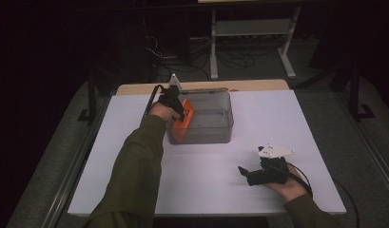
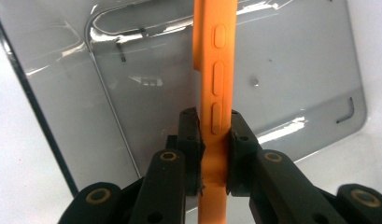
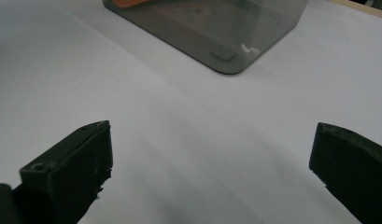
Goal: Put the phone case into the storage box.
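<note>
Landmark: the clear plastic bin (image 1: 201,118) standing on the white table (image 1: 135,156).
Held thing: an orange phone case (image 2: 215,70), over the bin's left end in the high view, partly below its rim.
Left gripper (image 1: 175,105): clamped tight on the case; in the left gripper view the pads (image 2: 191,135) press its two broad faces, with the button-ridged edge facing the camera.
Long axis: the case runs straight away from the left gripper, down toward the bin's floor.
Right gripper (image 1: 247,175): jaws spread wide and empty, resting on the table well to the near-right of the bin, pointing back toward it.
Nearer hand: the left, already above the bin.
Likely next move: lowering and letting go; the case lies in line with the drop, so no turn seems needed.
</note>
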`<state>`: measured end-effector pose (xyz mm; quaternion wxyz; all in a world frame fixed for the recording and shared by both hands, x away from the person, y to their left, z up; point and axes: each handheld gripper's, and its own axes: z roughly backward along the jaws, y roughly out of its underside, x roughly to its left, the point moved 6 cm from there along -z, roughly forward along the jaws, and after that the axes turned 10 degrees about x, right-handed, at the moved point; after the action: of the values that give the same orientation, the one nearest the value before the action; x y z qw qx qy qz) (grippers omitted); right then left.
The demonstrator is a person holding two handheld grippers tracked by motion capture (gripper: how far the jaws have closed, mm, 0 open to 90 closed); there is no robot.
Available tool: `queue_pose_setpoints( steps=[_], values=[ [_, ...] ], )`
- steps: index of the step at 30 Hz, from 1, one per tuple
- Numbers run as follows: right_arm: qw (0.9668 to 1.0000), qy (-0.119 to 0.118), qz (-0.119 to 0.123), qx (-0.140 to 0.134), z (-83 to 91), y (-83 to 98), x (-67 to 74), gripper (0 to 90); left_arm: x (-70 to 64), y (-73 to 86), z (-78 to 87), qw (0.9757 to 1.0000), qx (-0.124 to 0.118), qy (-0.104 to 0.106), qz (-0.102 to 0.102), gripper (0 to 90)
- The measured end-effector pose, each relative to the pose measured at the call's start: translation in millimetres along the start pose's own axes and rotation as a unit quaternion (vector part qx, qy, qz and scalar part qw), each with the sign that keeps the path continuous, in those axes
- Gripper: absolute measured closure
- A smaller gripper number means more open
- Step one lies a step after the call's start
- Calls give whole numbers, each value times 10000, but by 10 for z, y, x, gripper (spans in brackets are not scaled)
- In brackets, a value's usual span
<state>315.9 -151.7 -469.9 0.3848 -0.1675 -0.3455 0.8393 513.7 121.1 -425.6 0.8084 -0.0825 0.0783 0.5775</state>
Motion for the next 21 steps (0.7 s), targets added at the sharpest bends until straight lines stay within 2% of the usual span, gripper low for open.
queue_pose_setpoints(
  steps=[10, 21],
  values=[
    [10000, -13, 4, 5, 2, 1, 5, 0, 13, -4, -2, 9998, -20, -119, 185, 786],
    [10000, -17, 2, 9, 3, 1, 3, 0, 19, -2, 15, 9993, -28, -277, 237, 784]
  ],
)
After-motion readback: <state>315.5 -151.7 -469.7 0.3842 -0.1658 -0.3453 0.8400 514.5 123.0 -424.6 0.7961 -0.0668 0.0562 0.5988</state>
